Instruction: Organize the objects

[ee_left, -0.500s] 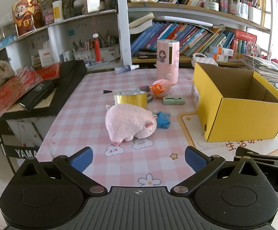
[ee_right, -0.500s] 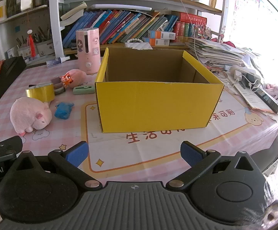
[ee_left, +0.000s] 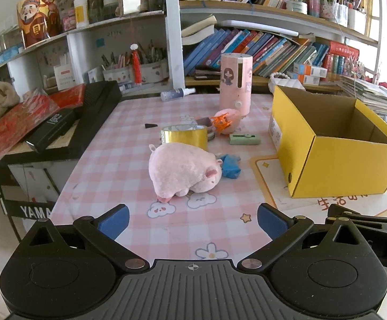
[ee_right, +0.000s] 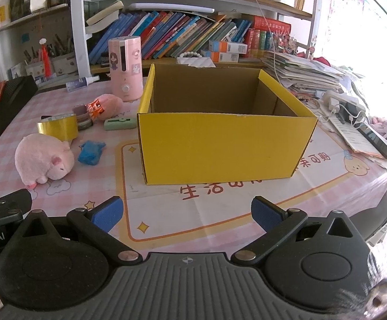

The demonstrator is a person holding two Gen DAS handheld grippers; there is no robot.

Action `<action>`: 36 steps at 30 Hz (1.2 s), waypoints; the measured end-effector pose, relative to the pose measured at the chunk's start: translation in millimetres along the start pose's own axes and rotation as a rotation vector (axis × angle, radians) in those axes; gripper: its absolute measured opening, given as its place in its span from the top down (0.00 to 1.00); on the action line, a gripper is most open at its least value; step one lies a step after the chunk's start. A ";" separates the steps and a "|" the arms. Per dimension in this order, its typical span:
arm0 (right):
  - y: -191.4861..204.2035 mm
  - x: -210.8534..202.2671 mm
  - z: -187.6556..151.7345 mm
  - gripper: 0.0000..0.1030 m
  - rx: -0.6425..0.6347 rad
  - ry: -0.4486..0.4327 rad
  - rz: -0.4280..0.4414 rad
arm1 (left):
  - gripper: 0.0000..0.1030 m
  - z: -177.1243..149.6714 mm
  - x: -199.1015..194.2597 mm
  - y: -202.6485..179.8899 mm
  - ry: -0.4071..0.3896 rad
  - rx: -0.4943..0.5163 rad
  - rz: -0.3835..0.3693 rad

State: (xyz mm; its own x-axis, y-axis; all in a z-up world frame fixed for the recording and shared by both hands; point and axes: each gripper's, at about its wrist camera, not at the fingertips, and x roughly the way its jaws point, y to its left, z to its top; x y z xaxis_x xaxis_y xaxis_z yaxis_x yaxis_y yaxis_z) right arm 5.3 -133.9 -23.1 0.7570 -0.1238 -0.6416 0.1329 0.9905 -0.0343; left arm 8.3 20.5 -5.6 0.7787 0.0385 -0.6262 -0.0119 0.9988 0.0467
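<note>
The pink plush pig [ee_left: 182, 169] was seen lying on the checked tablecloth [ee_left: 108, 165], left of the empty yellow box [ee_left: 337, 157]. Since half a second earlier, nothing had been moved; both the left gripper [ee_left: 192, 220] and right gripper [ee_right: 186, 214] were held wide and empty, so sorting was judged not yet begun.

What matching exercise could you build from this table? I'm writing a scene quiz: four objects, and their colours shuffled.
Objects:
1. plush pig
2. tape roll
3. cardboard box
4. crumpled cloth

Colours:
A. blue
B. yellow
C. pink
D. gold

Pairs: 1-C, 2-D, 3-B, 4-A
</note>
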 end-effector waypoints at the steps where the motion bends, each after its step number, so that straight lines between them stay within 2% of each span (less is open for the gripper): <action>1: 0.1 0.0 0.1 0.00 0.000 0.000 0.000 | 0.00 0.0 0.6 0.2 0.001 -0.001 -0.002; 10: 1.7 0.0 1.3 0.00 0.003 -0.002 0.007 | 0.00 0.7 0.5 9.9 0.001 -0.026 -0.038; 19: 17.8 -4.6 2.8 0.03 -0.039 -0.004 0.078 | 0.00 1.9 -6.4 32.4 -0.023 -0.072 0.003; 21: 22.2 -5.4 4.1 0.09 -0.055 -0.002 0.112 | 0.00 1.1 -7.9 37.5 -0.028 -0.081 0.011; 24: 31.5 -6.0 4.2 0.24 -0.086 0.000 0.155 | 0.00 0.2 -9.4 43.8 -0.035 -0.081 0.014; 26: 36.0 -4.8 5.0 0.41 -0.104 0.010 0.187 | 0.00 0.7 -8.8 47.3 -0.036 -0.071 0.007; 28: 42.7 -1.7 6.0 0.51 -0.122 0.020 0.208 | 0.00 2.6 -7.6 50.8 -0.035 -0.074 -0.001; 30: 47.1 1.7 6.5 0.54 -0.141 0.027 0.225 | 0.00 5.9 -4.8 54.5 -0.031 -0.090 -0.007; 36: 58.6 11.8 9.7 0.55 -0.197 0.020 0.276 | 0.00 18.9 8.8 62.8 -0.028 -0.120 -0.026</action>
State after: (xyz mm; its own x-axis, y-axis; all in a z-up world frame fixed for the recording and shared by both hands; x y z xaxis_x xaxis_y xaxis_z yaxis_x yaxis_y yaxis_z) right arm 28.3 -77.9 -25.3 0.7342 0.1500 -0.6622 -0.2032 0.9791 -0.0035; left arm 26.3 83.0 6.5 0.7972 0.0137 -0.6035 -0.0655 0.9958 -0.0639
